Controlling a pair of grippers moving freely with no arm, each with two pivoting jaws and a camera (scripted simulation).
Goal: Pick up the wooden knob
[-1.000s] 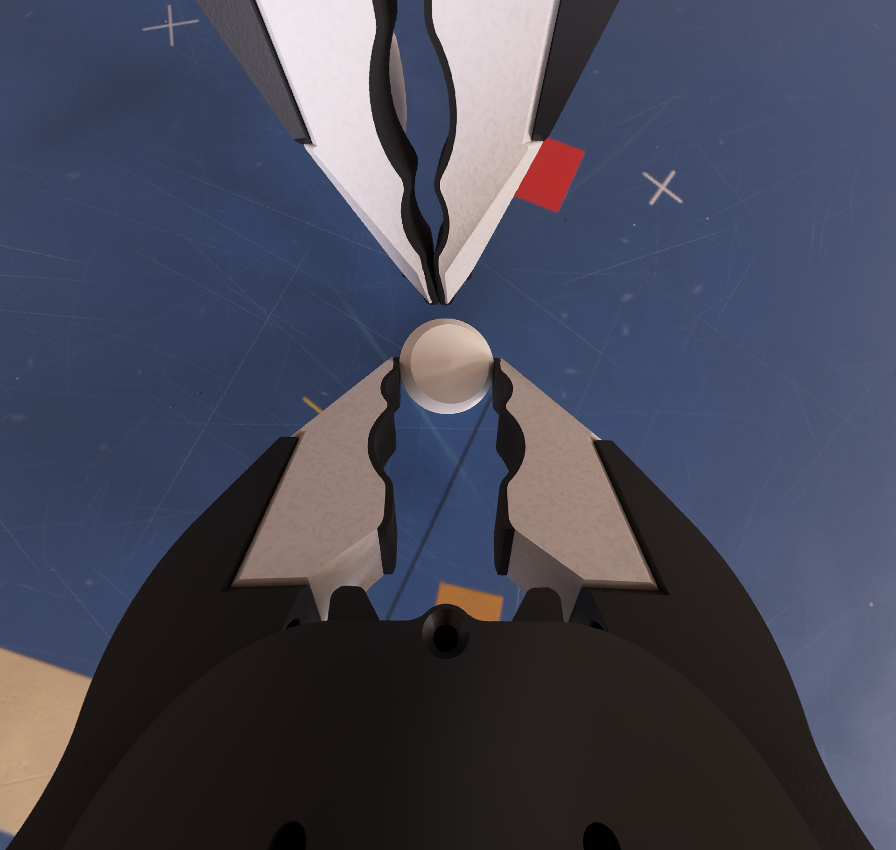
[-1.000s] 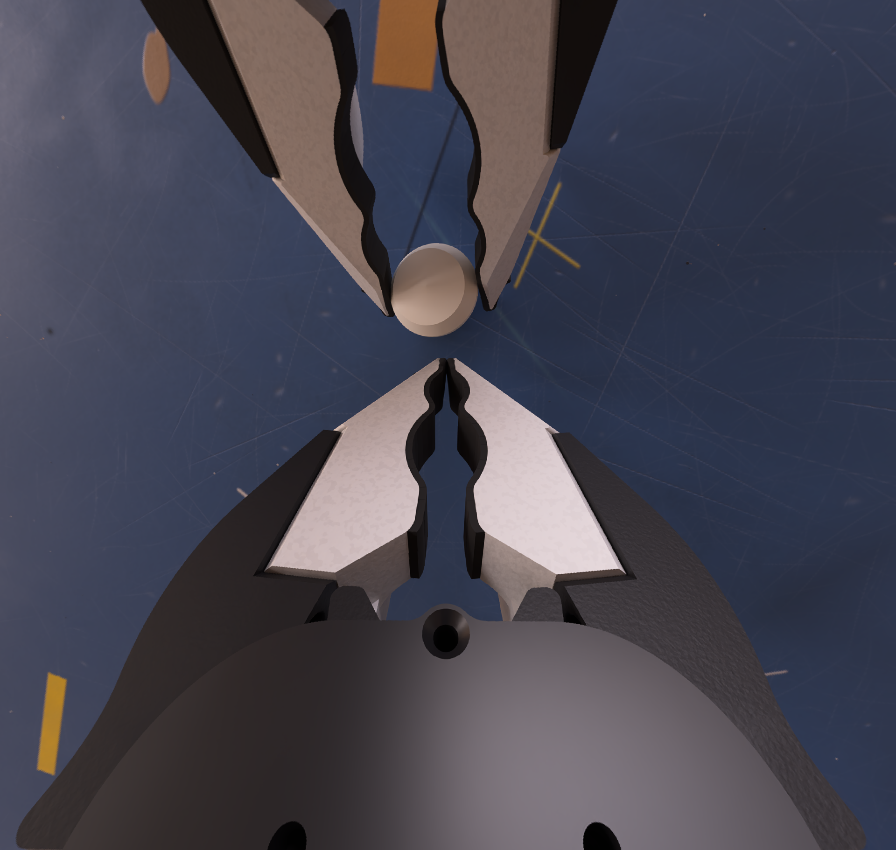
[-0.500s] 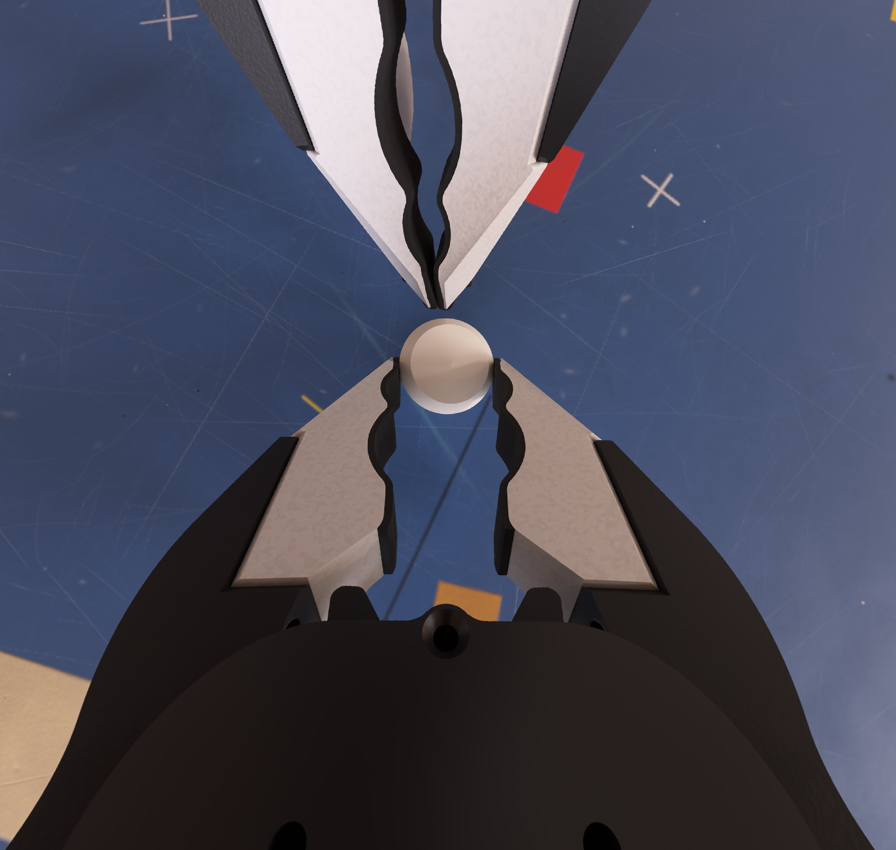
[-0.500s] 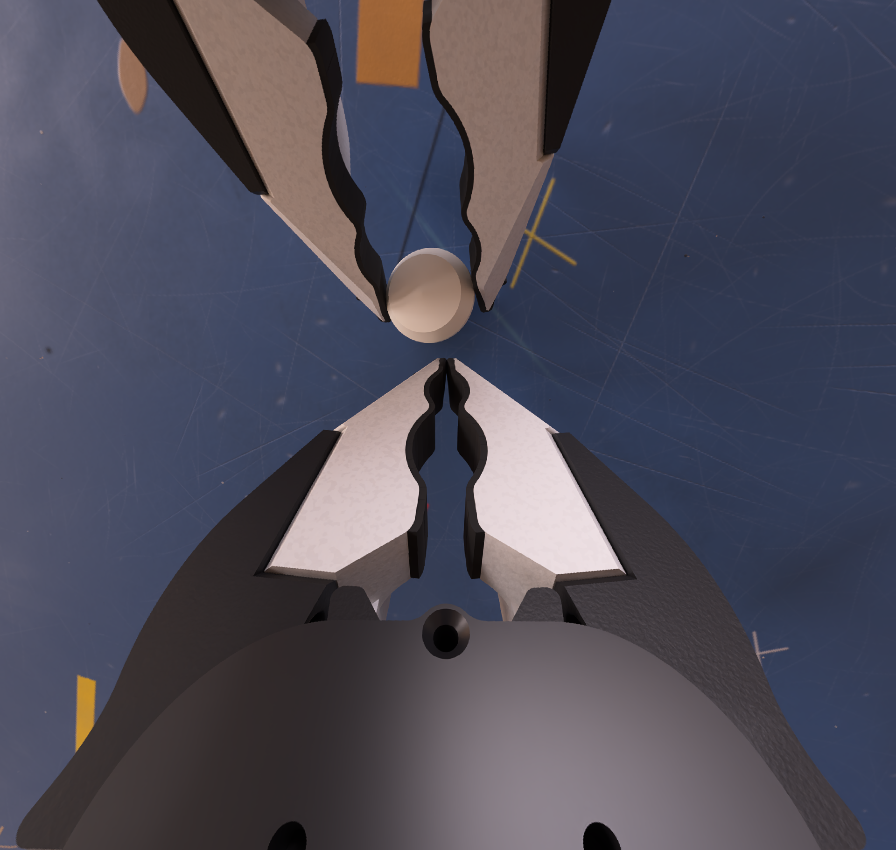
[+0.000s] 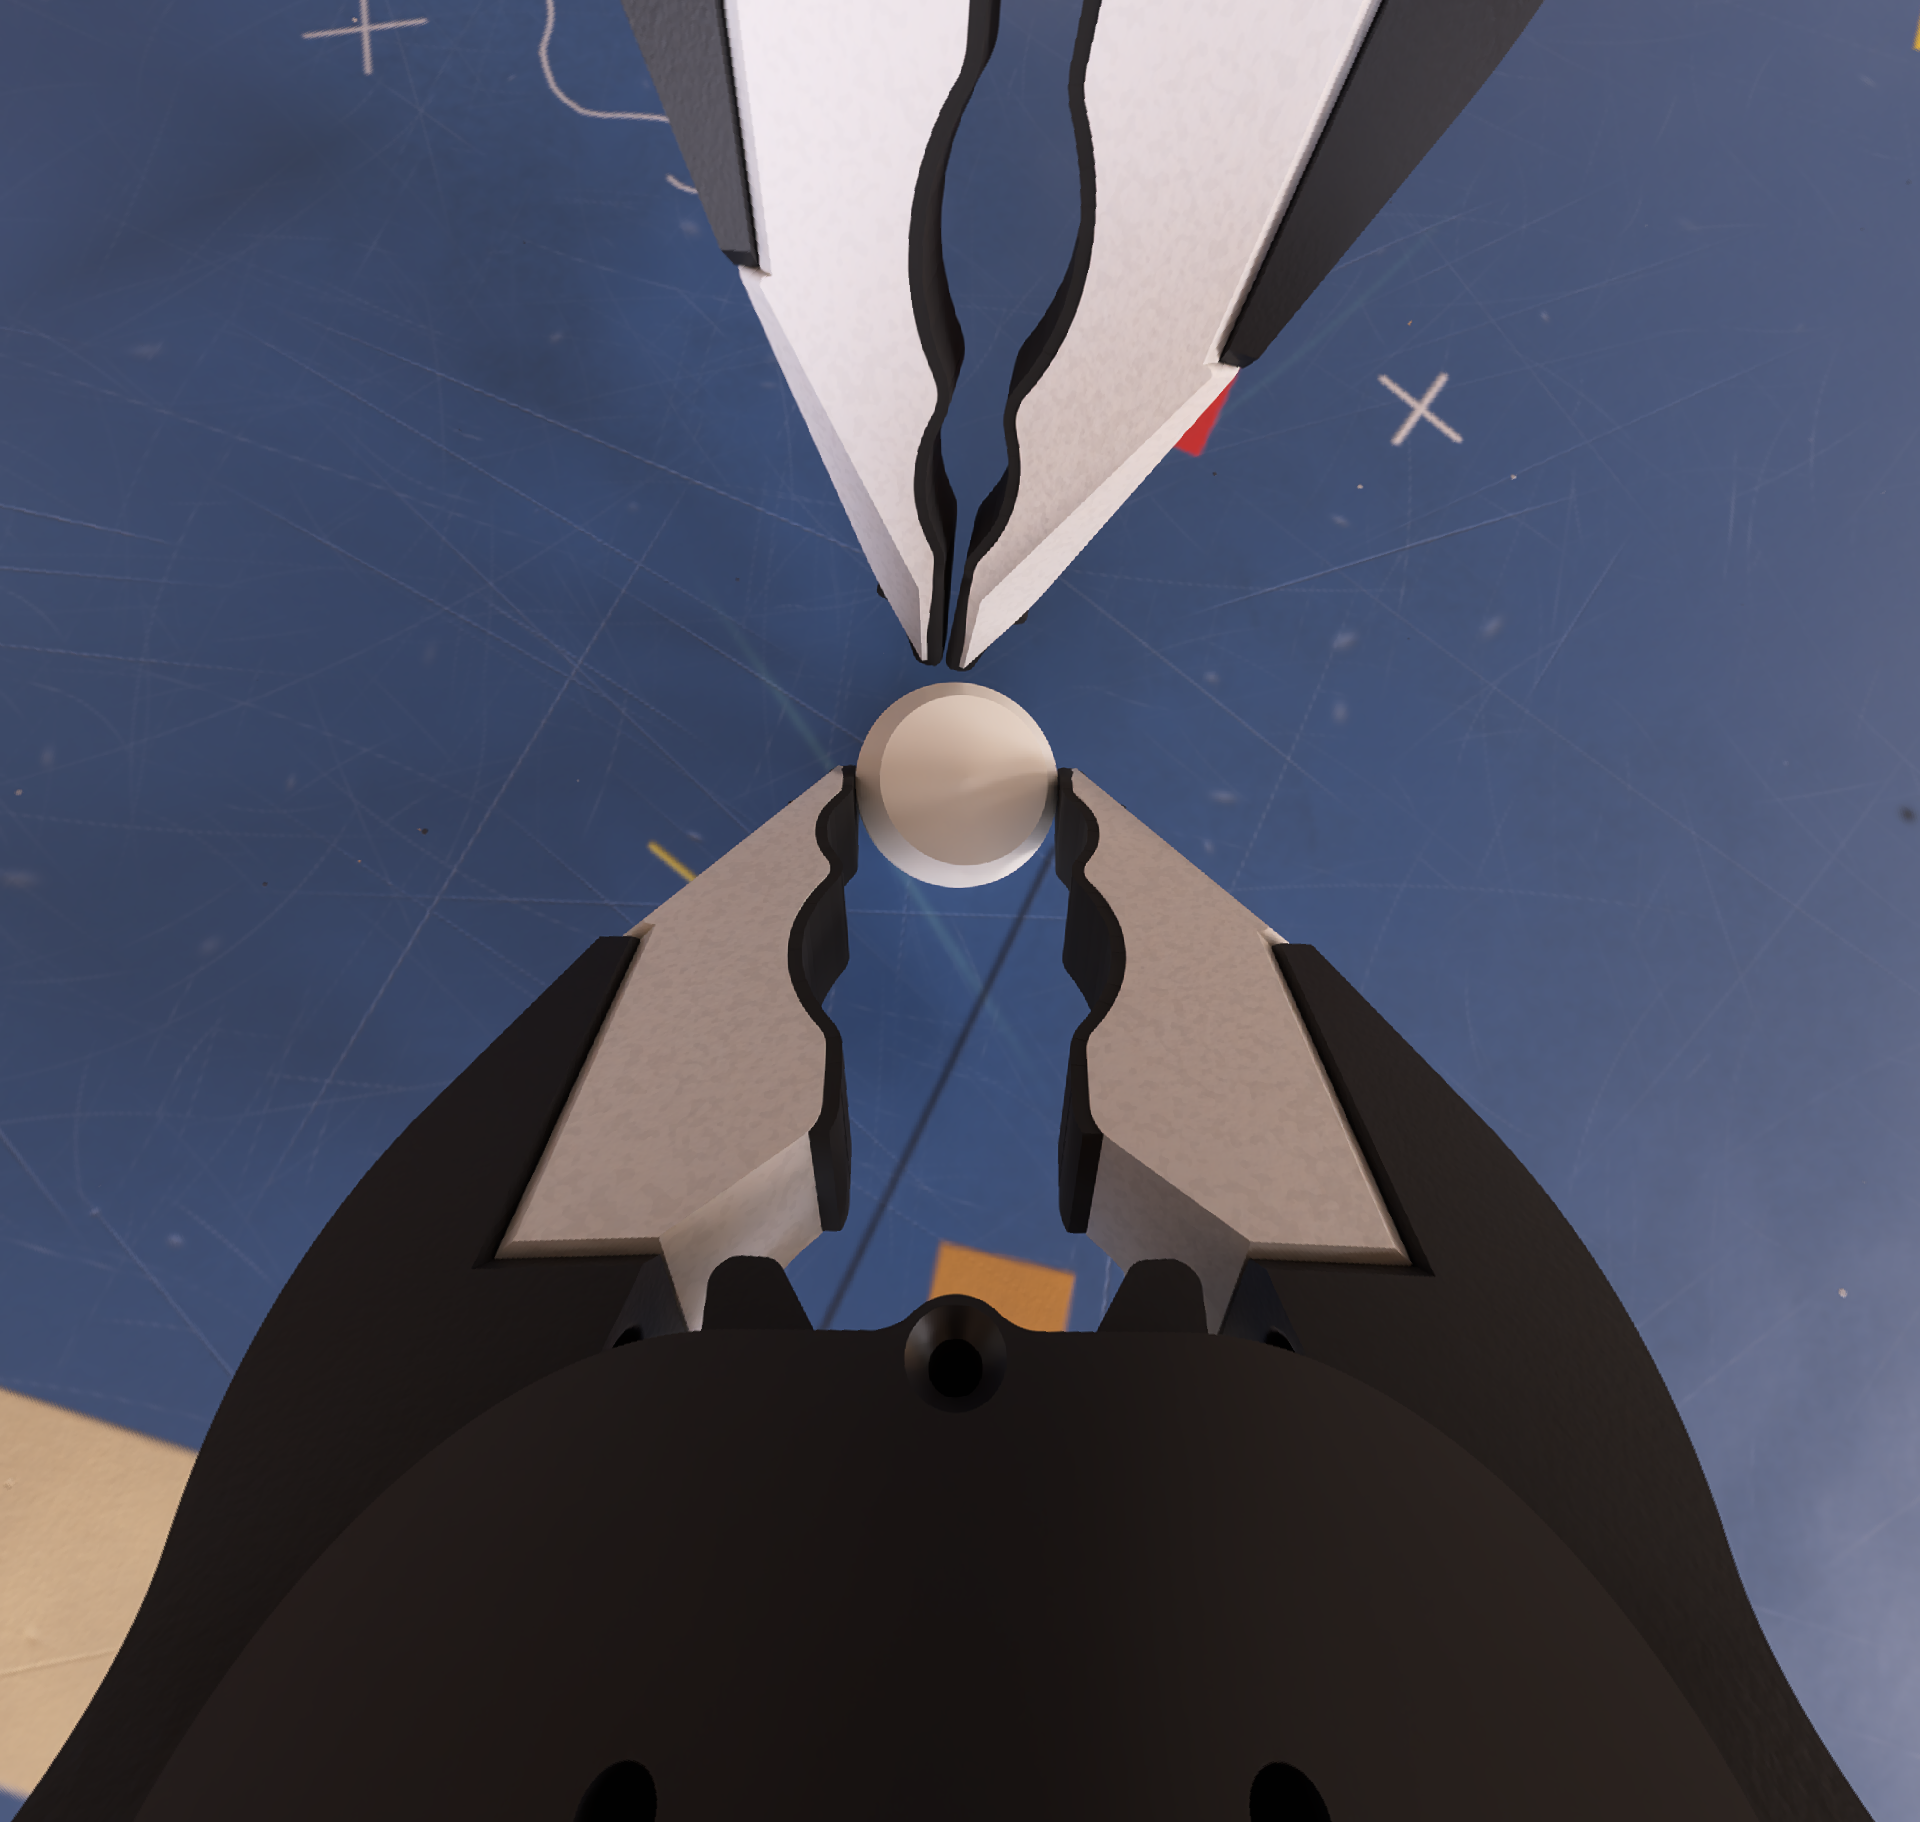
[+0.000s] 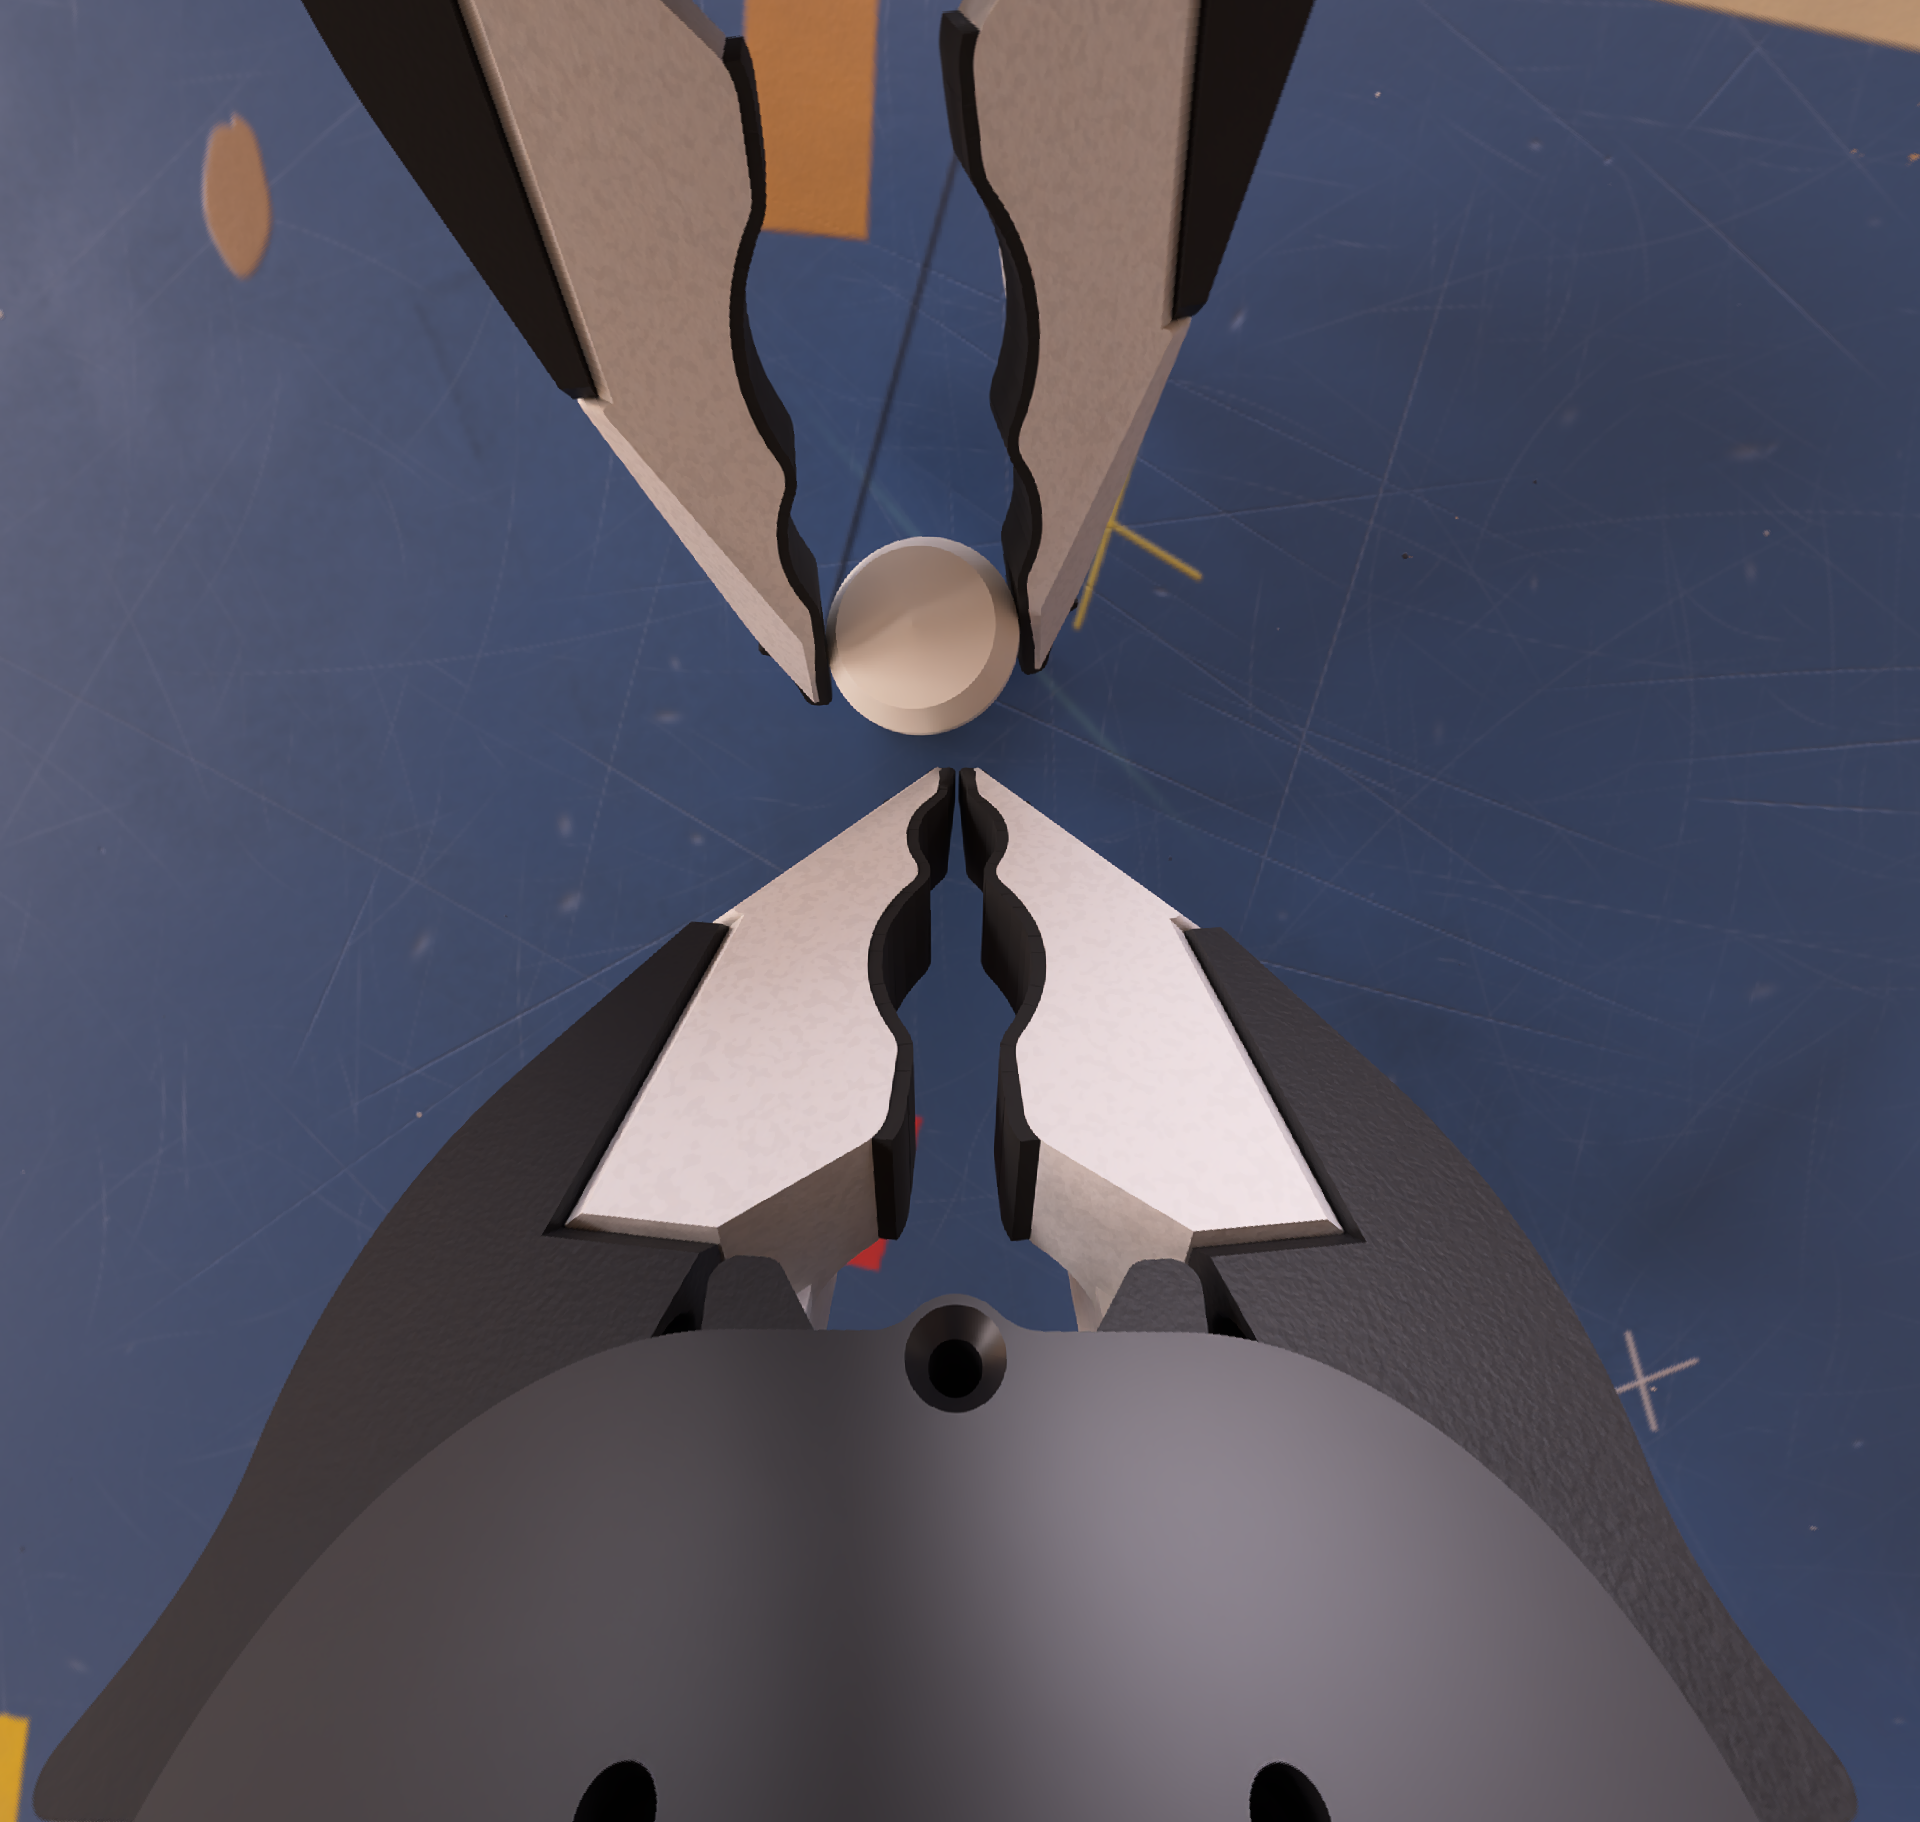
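Observation:
The wooden knob [image 5: 956,783], a small pale round piece, sits between the fingertips of my left gripper [image 5: 956,787], which is shut on it above the blue mat. In the right wrist view the knob [image 6: 923,634] shows clamped by the left gripper [image 6: 925,666] from both sides. My right gripper [image 6: 954,775] is shut and empty, its tips just short of the knob and apart from it. It faces the left gripper tip to tip and shows in the left wrist view [image 5: 948,655] just beyond the knob.
A scratched blue mat [image 5: 312,629] lies under both grippers. It carries flat marks: an orange strip [image 6: 810,110], a small red patch [image 5: 1200,432], white crosses [image 5: 1423,409] and a yellow mark [image 6: 1138,557]. A tan surface [image 5: 62,1564] borders the mat.
The left gripper keeps its hold on the knob. The right gripper has shifted slightly right in the left wrist view and now covers most of the red patch; the left gripper looks larger in the right wrist view.

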